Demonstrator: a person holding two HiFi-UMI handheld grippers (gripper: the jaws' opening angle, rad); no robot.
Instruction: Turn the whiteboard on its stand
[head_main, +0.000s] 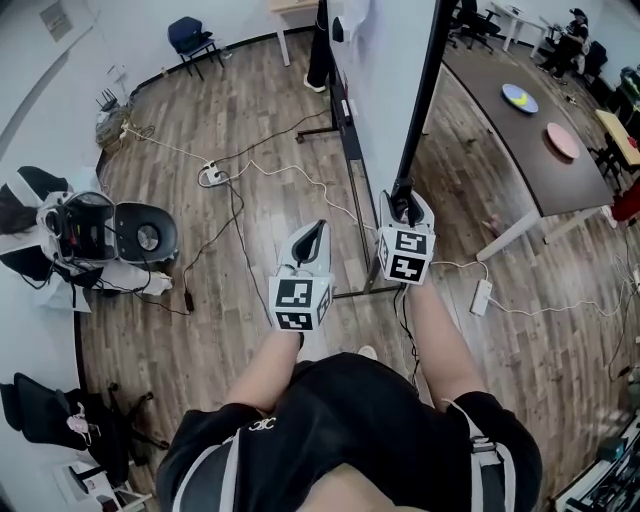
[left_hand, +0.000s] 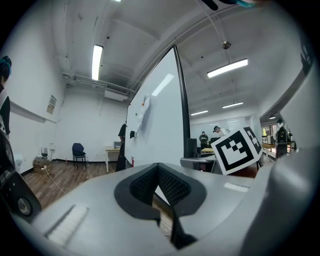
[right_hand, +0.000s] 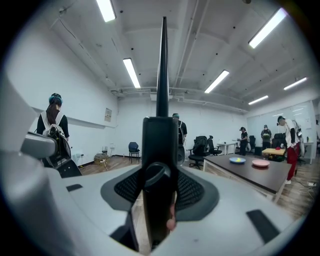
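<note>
The whiteboard stands upright on its black wheeled stand, seen from above and nearly edge-on. Its near black frame post runs down into my right gripper, and the pads sit against both sides of the post. In the right gripper view that post fills the gap of the right gripper. My left gripper hovers left of the board's near end, shut with nothing in it. From the left gripper the whiteboard rises ahead.
White cables and power strips lie on the wood floor around the stand's foot. A dark table with two plates stands right. Equipment sits left. A person's legs show at the board's far end.
</note>
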